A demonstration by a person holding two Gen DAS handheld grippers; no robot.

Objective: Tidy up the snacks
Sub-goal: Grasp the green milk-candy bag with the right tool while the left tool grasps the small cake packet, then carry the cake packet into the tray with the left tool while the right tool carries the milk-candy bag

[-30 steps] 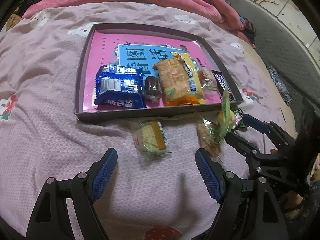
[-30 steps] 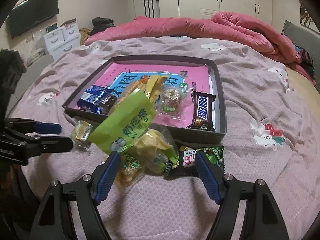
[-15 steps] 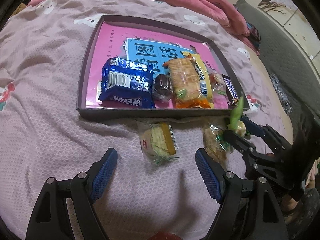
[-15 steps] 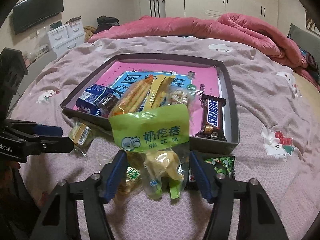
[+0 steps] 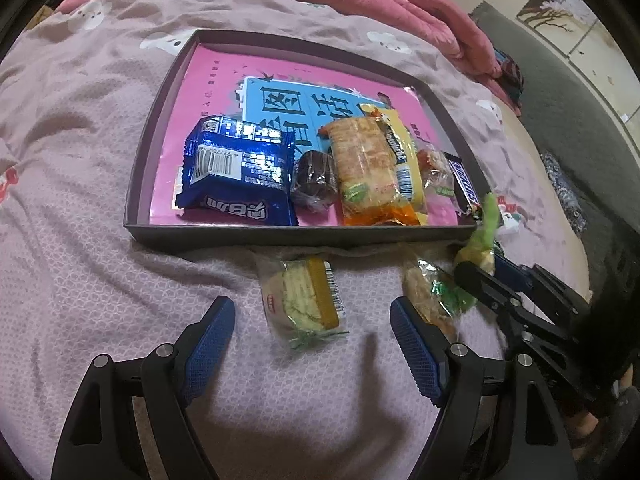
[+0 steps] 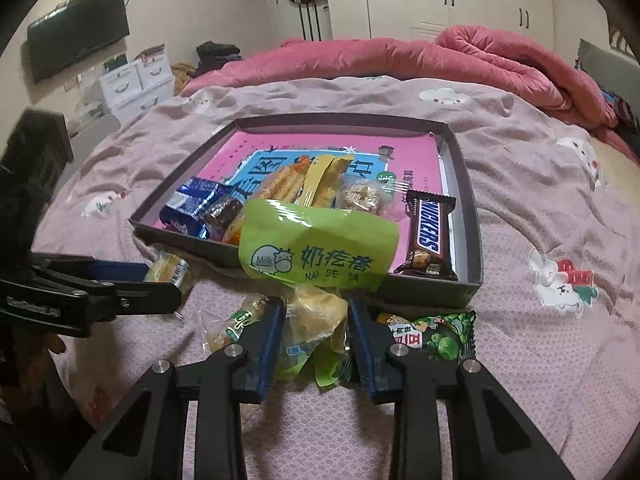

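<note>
The right tool (image 6: 316,344) pinches a clear snack bag with a green header card (image 6: 318,250) between its blue pads, holding it upright just in front of the near wall of the dark shallow cardboard tray (image 6: 472,216) that sits on the pale pink printed bedspread (image 6: 540,208). The left tool (image 5: 310,344) is spread wide with nothing between its fingers, hovering over the bedspread; a clear-wrapped yellow and white cake (image 5: 304,300) lies just beyond its fingertips, near the tray's front wall. To the right of that cake lies a clear-wrapped brownish biscuit pack (image 5: 430,296), beside the right tool. Inside the tray, on a pink and blue printed sheet (image 5: 248,76), lie a blue foil biscuit packet (image 5: 238,172), a small dark round wrapped cake (image 5: 314,178), an orange cracker pack (image 5: 364,168) and a brown Snickers bar (image 6: 430,236) at the right. A green pea snack packet (image 6: 436,334) lies on the bedspread at the right of the right tool.
</note>
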